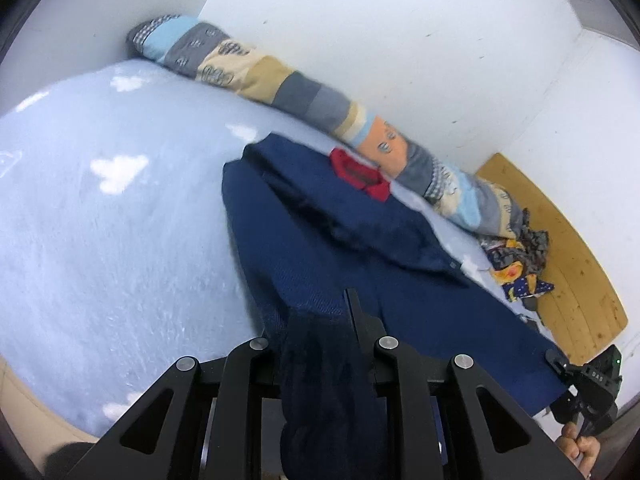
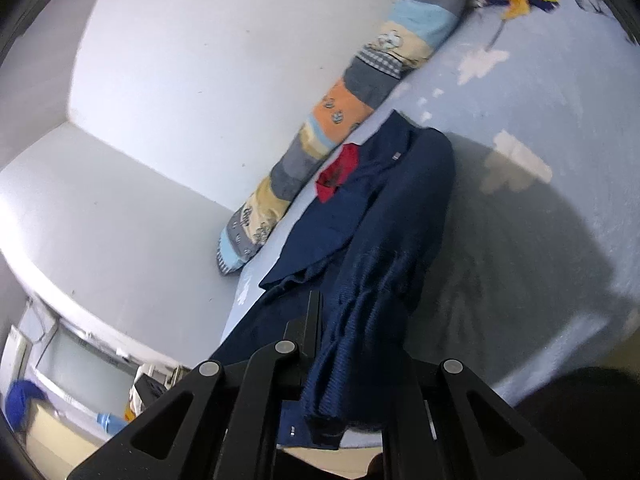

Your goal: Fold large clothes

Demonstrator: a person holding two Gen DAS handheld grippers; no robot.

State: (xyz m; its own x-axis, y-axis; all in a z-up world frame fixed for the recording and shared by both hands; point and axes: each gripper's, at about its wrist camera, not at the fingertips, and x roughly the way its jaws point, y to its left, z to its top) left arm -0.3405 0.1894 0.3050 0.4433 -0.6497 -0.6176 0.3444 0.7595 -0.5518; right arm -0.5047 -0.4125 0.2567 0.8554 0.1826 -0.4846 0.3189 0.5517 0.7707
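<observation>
Both claws (image 1: 320,320) (image 2: 352,320) — clamped on navy jacket (image 1: 320,248)

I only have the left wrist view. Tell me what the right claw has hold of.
Observer: The right claw is shut on a bunched fold of the navy jacket.
Operator: Report what lies past the bed's far end.
Observer: A low ledge with a blue bundle on it.
Operator: Say what falls across the bedsheet.
Observer: A broad dark shadow covers the light blue bedsheet to the right of the jacket.
</observation>
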